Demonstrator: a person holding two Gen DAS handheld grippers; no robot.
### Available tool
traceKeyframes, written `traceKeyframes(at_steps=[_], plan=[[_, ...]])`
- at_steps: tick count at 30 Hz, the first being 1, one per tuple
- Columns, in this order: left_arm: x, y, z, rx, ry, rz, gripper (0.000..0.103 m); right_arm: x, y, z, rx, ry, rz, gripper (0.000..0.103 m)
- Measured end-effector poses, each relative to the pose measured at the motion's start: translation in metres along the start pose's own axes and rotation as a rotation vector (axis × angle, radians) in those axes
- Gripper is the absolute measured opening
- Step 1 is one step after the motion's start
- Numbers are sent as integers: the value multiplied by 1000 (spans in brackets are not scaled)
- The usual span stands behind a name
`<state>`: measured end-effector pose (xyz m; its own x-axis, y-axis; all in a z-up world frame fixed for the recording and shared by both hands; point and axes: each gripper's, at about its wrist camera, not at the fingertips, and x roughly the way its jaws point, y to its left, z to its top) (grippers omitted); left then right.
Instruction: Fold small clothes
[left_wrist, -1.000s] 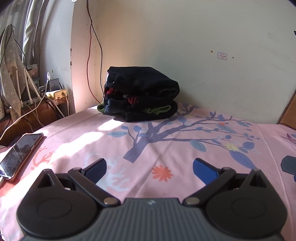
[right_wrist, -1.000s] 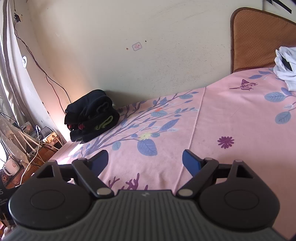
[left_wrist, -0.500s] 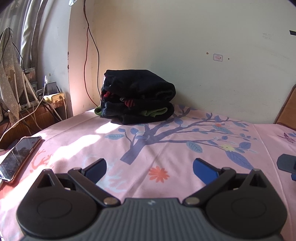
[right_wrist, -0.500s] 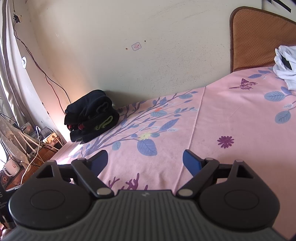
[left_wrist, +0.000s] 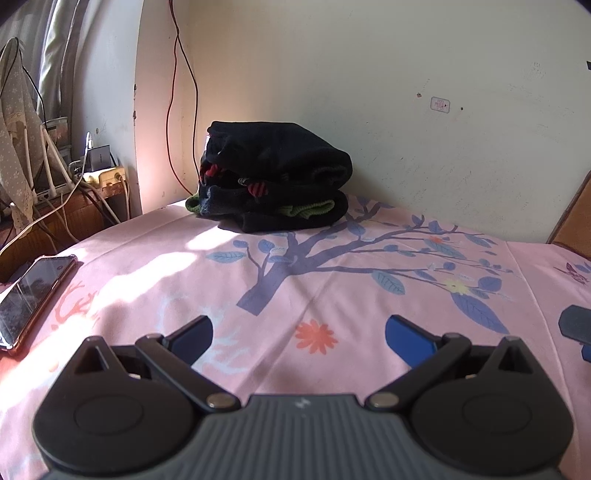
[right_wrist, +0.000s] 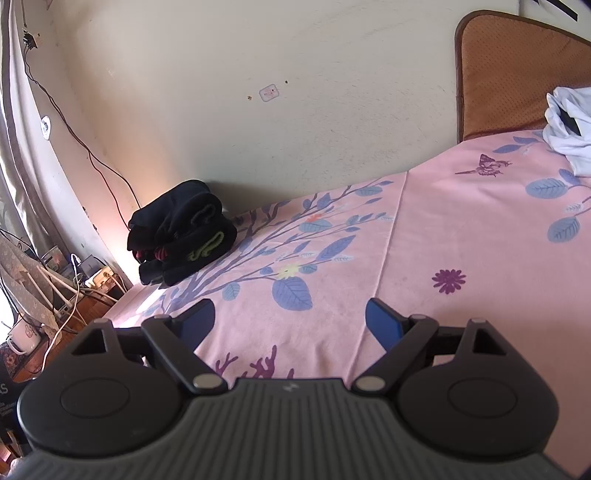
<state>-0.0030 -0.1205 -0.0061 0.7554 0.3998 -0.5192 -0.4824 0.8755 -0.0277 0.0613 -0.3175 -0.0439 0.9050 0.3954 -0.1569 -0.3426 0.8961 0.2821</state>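
Both the left hand-held gripper (left_wrist: 297, 334) and right hand-held gripper (right_wrist: 290, 315) hang spread and empty above the pink floral bed sheet (left_wrist: 332, 295). A folded stack of black knit clothes (left_wrist: 273, 184) sits at the bed's far left corner; the crumpled white garment (right_wrist: 569, 125) near the bed's far right edge probably needs fetching next.

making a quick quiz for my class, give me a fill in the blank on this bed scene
1. The stack of dark clothes sits against the ____.
2. The phone lies near the bedsheet's ____ edge in the left wrist view.
3. Both the left gripper and right gripper are ____.

Missing words: wall; left; open
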Motion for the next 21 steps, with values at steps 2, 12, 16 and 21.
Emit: traceKeyframes(at_steps=[2, 12, 16, 21], plan=[[1, -1, 0, 4, 11, 14, 103, 0, 0, 0, 5, -1, -3, 91], [4, -3, 1, 18, 31, 43, 103, 0, 1, 0, 17, 0, -7, 91], [4, -2, 1, 15, 35, 41, 103, 0, 0, 0, 21, 1, -8, 91], [4, -2, 1, 16, 36, 42, 103, 0, 0, 0, 26, 1, -9, 91]])
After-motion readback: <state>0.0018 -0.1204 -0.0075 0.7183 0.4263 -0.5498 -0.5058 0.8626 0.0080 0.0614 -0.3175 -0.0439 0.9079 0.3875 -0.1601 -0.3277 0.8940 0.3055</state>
